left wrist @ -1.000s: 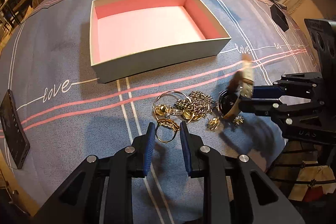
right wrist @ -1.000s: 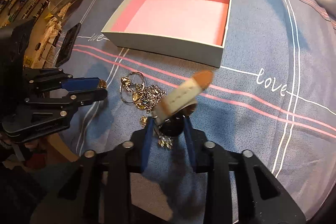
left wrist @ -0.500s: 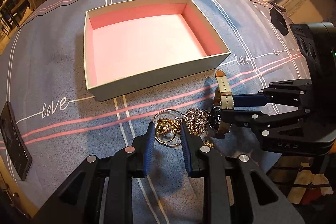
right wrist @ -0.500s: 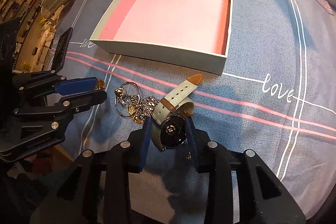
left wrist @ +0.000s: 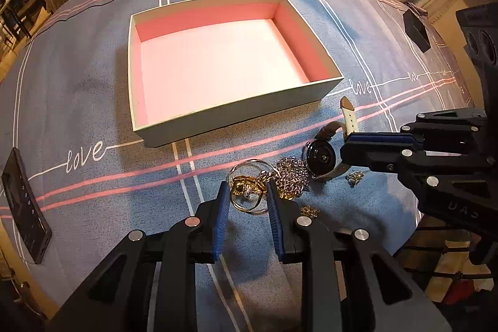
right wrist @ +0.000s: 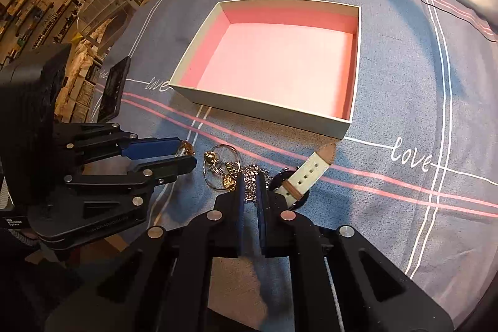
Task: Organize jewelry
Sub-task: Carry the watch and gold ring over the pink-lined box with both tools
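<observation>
An open cream box with a pink lining [left wrist: 326, 86] [right wrist: 350, 117] sits empty on the blue cloth. In front of it lies a tangle of gold rings and chains [left wrist: 264, 185] [right wrist: 224, 173]. A watch with a black face [left wrist: 322, 156] and a white strap [right wrist: 306, 175] lies on the cloth at the right of the pile. My left gripper [left wrist: 246, 195] [right wrist: 190, 154] is open, its fingers on either side of the gold rings. My right gripper [right wrist: 249, 185] [left wrist: 345, 151] has its jaws nearly together over a silver chain, the watch beside its right finger.
A black phone [left wrist: 25, 207] [right wrist: 113, 86] lies at the cloth's left edge. A small black object [left wrist: 415, 28] sits at the far right edge. Shop shelves and a white chair stand beyond the table in the right wrist view.
The right gripper, which held the watch up, has let it go onto the cloth and narrowed its jaws beside it. The left gripper has moved forward around the gold rings.
</observation>
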A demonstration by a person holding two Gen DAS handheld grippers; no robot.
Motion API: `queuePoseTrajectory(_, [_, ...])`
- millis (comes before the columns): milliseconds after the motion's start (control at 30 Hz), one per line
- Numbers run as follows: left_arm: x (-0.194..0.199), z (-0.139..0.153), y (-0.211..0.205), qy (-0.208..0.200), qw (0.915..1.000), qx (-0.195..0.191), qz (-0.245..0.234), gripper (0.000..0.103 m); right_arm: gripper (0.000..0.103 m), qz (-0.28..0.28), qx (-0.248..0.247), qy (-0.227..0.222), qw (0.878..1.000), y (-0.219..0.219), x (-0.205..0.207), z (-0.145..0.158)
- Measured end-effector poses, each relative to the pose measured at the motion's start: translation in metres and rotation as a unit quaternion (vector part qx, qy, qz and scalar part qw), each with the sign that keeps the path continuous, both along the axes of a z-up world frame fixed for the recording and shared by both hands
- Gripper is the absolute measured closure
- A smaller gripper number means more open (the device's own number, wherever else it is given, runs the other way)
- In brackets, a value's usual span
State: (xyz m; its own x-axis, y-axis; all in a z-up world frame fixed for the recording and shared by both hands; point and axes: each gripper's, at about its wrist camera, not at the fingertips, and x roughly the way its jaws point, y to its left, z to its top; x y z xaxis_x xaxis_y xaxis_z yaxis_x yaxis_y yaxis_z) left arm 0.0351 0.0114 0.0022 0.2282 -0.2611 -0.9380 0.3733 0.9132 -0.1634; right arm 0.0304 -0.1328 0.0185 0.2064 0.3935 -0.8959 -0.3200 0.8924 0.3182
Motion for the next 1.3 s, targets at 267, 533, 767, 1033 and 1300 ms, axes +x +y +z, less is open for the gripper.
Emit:
queuePoseTrajectory(267, [-0.004,-0.004,0.002,0.003,1.0,0.004,0.004,0.079,0.037,-0.089,-0.05,0.023,0.995,-0.027,-0.018,-0.006])
queuePoseTrajectory(533, [-0.007,-0.008,0.003,0.007,0.9999,0.012,0.007,0.079,0.082,-0.109,-0.011,0.074,0.991,-0.012,0.011,-0.047])
queuePoseTrajectory(767, [-0.008,-0.005,0.001,0.008,0.9998,0.015,0.011,0.079,0.095,-0.075,0.003,0.024,0.997,-0.002,-0.006,-0.01])
queuePoseTrajectory(1033, [0.009,0.03,-0.005,-0.017,0.9996,0.012,0.022,0.079,0.095,-0.068,0.025,-0.01,0.997,-0.003,0.003,0.04])
queuePoseTrajectory(1300, [0.06,0.059,-0.01,-0.051,0.9974,0.012,0.05,0.079,0.095,-0.067,0.012,-0.043,0.997,-0.007,0.052,0.069])
